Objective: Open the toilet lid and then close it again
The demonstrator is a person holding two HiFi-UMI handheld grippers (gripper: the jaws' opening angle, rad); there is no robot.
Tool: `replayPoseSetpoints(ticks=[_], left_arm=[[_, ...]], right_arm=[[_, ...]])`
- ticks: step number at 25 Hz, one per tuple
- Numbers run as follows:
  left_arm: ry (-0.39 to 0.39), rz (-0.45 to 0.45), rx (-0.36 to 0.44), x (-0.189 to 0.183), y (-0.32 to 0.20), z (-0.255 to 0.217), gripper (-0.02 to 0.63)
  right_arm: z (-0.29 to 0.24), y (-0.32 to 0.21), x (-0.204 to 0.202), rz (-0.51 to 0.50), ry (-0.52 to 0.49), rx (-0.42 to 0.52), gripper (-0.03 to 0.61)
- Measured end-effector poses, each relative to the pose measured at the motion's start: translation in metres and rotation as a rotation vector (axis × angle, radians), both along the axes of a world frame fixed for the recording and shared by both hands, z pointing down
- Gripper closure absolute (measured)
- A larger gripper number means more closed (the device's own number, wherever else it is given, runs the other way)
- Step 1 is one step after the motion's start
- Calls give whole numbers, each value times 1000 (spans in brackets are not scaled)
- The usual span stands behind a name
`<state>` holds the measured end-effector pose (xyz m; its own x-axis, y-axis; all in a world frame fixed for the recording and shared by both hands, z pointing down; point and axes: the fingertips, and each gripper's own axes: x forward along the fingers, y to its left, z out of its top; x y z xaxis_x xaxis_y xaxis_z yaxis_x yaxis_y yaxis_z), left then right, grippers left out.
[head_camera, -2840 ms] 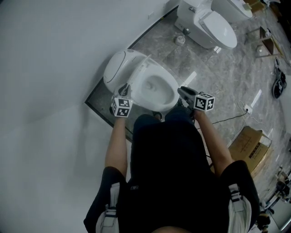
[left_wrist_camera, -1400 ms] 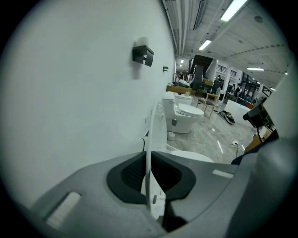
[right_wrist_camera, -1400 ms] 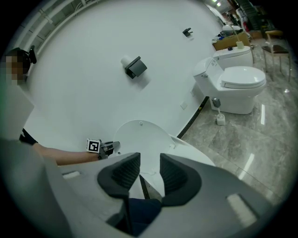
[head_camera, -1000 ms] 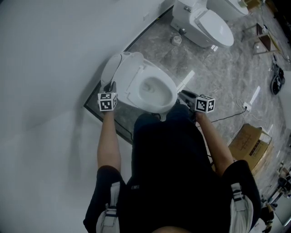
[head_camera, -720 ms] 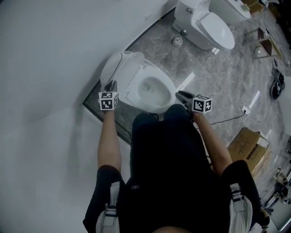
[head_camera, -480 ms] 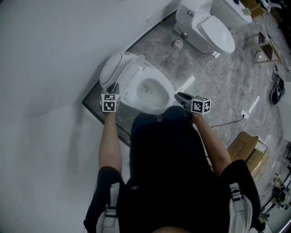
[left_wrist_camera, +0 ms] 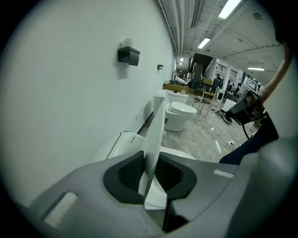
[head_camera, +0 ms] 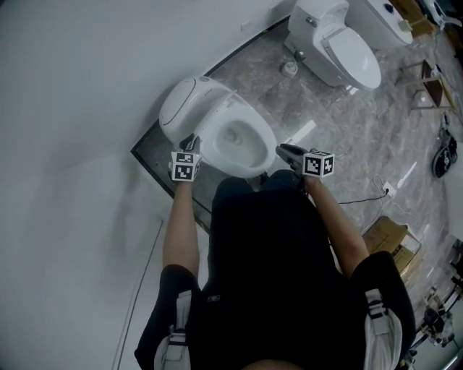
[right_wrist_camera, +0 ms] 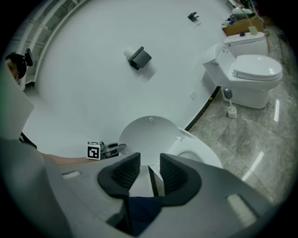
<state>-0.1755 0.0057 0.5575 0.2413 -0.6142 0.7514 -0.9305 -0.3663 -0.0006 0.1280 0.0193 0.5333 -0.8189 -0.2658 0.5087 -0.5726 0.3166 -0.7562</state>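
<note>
White toilet lid stands upright behind the bowl, its edge between our left gripper's jaws, which have just been opening, likely to release it; our right gripper hovers aside, jaws apart, empty.

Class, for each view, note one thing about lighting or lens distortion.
Head view: dim overall, with light streaks glaring on the floor. Left gripper view: fisheye circle with black corners, ceiling lights blown out. Right gripper view: fisheye bends the wall into a curve.
</note>
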Motion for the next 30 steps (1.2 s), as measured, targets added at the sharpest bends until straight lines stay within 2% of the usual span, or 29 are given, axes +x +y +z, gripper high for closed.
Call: replayPoseSetpoints(ticks=[5, 9, 17, 23, 27, 30], left_arm=[[-9, -20, -14, 21, 12, -1, 550], [-44, -2, -24, 35, 22, 4, 547], [-119, 60, -70, 71, 45, 18, 532], [-149, 66, -101, 86, 53, 25, 523], [-175, 90, -124, 97, 60, 32, 517], [-175, 84, -140, 106, 65, 35, 510]], right_arm=[[1, 1, 4, -34, -19, -23, 454], [13, 4, 1, -69, -18, -48, 454], [12, 10, -41, -148, -119, -106, 454], [14, 3, -60, -172, -167, -128, 454], [20, -1, -62, -183, -180, -156, 454], [25, 0, -65, -251, -152, -147, 453]])
